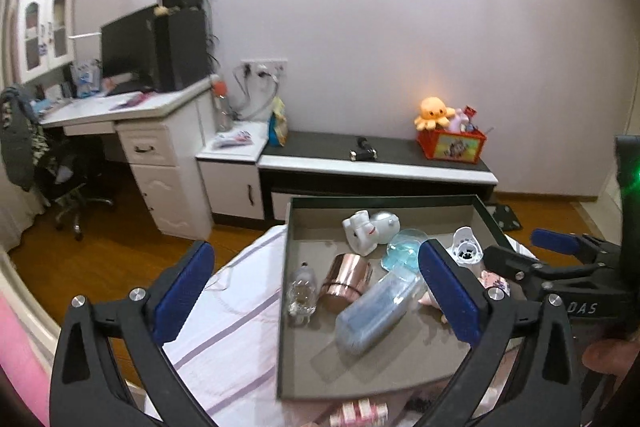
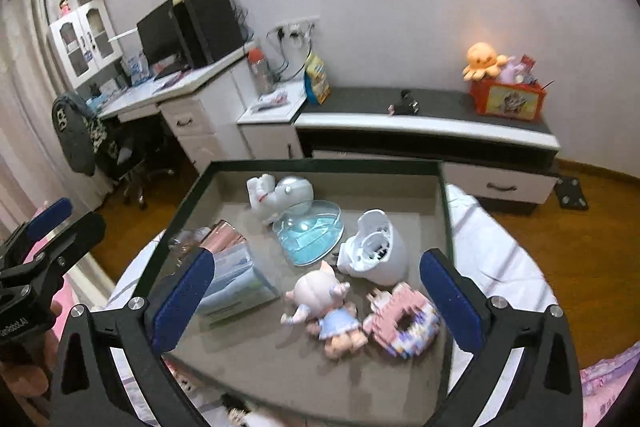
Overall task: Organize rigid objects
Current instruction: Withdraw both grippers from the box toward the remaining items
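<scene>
A grey box (image 1: 384, 205) (image 2: 442, 223) with dark rims lies on a striped bed and holds several rigid things: a white-silver robot toy (image 1: 370, 227) (image 2: 280, 193), a blue clear dish (image 1: 402, 247) (image 2: 310, 233), a copper cup (image 1: 346, 279), a small clear bottle (image 1: 302, 291), a clear case of blue masks (image 1: 376, 311) (image 2: 234, 281), a white fan-like gadget (image 1: 464, 247) (image 2: 378, 253), a doll in a blue dress (image 2: 324, 307) and a pink block ring (image 2: 406, 321). My left gripper (image 1: 316, 291) is open above the box's left side. My right gripper (image 2: 316, 299) is open above the doll.
The striped bedsheet (image 1: 224, 323) lies under the box. A pink-white item (image 1: 360, 413) lies at the box's near edge. Beyond are a wooden floor (image 1: 120, 243), a low dark-topped cabinet (image 1: 376, 163), a white desk with monitor (image 1: 132, 103) and an office chair (image 1: 60, 167).
</scene>
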Available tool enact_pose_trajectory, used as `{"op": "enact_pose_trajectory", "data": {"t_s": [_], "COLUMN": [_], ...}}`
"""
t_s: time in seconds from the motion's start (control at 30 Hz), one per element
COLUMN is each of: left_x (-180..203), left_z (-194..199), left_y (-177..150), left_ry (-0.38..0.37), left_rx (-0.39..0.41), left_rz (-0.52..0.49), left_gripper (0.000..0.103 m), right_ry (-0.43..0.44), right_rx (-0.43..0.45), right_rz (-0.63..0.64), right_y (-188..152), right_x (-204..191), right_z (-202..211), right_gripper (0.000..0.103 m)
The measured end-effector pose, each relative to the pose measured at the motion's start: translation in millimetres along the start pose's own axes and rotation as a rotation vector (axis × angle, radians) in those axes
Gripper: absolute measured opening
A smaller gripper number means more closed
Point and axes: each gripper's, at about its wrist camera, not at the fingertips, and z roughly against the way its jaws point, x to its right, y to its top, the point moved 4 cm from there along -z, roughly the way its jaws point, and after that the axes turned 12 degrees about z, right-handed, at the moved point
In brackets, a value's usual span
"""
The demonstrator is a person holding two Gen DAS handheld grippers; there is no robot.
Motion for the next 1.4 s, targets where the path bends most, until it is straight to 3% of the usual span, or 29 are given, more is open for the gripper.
{"op": "enact_pose_trajectory", "data": {"t_s": [0.4,0.73,1.03,1.4], "left_x": [-5.4,-3.6,-6.1,-5.4], "left_z": [84.9,137.6,168.3,173.8], "left_y": [-28.7,-55.0,-81.2,-86.1], "left_ry": [0.026,0.057,0.071,0.077], "left_rx": [0.063,0.117,0.138,0.137], "left_rz": [0.005,0.004,0.013,0.013], "left_gripper": [0.103,0.103,0.103,0.103], "right_ry": [-0.05,-0.08,-0.117,-0.09], "right_rx": [0.118,0.175,0.19,0.175], "right_rz": [0.0,-0.011,-0.015,-0.003], "right_y": [-32.5,-63.5,-96.7,-101.8], "right_x": [-25.9,-33.3,-38.1,-45.4], "right_z": [96.7,149.4,178.8,176.5], "right_gripper": [0.103,0.103,0.103,0.103]}}
